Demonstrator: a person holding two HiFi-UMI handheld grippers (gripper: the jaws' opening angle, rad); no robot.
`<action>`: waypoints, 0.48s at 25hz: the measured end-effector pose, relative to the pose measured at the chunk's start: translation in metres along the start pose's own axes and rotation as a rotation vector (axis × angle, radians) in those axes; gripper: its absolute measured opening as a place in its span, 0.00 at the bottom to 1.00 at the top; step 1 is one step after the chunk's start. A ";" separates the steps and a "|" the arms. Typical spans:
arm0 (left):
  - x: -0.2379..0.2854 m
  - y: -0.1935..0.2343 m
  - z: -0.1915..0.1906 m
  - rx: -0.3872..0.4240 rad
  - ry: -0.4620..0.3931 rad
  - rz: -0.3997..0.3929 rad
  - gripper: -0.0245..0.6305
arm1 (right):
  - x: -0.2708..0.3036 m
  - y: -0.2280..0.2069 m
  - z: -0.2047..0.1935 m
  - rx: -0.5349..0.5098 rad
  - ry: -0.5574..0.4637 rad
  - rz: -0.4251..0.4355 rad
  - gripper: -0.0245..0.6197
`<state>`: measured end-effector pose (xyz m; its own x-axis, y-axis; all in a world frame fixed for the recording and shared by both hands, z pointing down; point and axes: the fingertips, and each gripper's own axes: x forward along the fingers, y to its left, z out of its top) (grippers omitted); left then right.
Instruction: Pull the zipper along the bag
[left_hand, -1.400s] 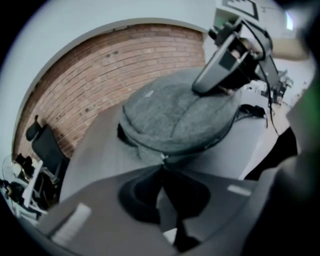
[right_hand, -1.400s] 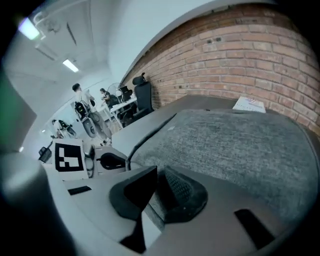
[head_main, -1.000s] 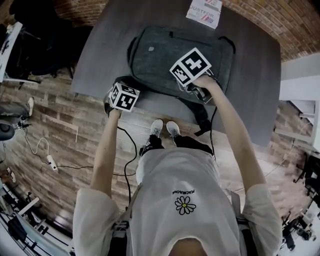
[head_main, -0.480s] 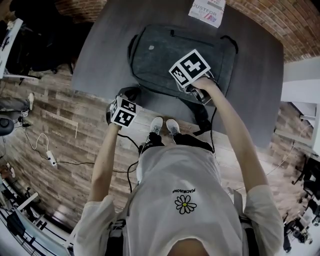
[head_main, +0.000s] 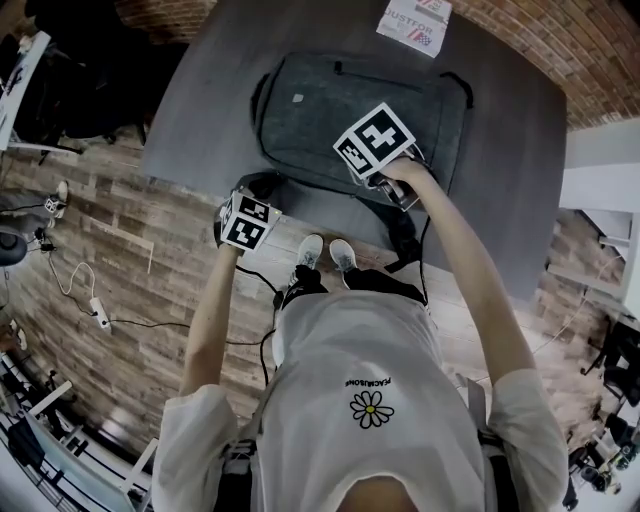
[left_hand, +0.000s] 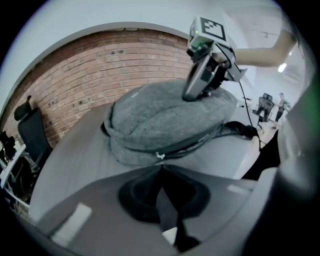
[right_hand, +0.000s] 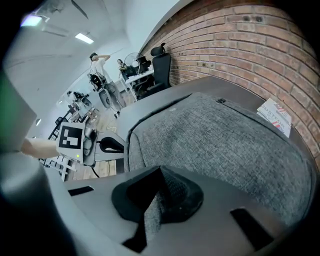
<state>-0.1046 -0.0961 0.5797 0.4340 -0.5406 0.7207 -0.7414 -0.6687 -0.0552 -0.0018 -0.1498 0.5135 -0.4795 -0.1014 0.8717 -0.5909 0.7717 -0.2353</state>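
Note:
A grey fabric backpack (head_main: 330, 110) lies flat on the dark table (head_main: 195, 120). My left gripper (head_main: 257, 190) is at the bag's near-left corner, by the table's near edge. In the left gripper view its jaws (left_hand: 161, 167) are shut on a thin dark pull tab. The small silver zipper slider (left_hand: 160, 156) sits right at their tips on the bag's side seam (left_hand: 150, 145). My right gripper (head_main: 367, 173) stands on the bag's near side. It is shut on a pinch of the grey fabric (right_hand: 152, 212).
A printed paper (head_main: 414, 20) lies at the table's far edge beyond the bag. A black shoulder strap (head_main: 402, 235) hangs over the near edge on the right. Dark office chairs (head_main: 70, 70) stand left of the table. A cable (head_main: 255, 300) trails on the wood floor.
My left gripper has drawn back from the bag toward the person, then held still. The right gripper has stayed on the bag.

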 end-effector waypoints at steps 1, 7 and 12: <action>0.004 0.002 0.001 -0.006 -0.018 0.034 0.05 | 0.000 0.000 0.000 -0.001 -0.001 -0.001 0.04; 0.019 0.007 0.005 0.024 0.022 0.095 0.05 | 0.000 -0.001 0.001 0.001 -0.005 -0.001 0.04; 0.005 -0.004 0.001 0.013 0.039 0.042 0.04 | 0.000 0.000 0.001 0.001 -0.009 -0.008 0.04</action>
<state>-0.0993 -0.0966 0.5829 0.3822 -0.5481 0.7440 -0.7515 -0.6529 -0.0949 -0.0023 -0.1503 0.5136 -0.4807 -0.1135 0.8695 -0.5956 0.7701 -0.2287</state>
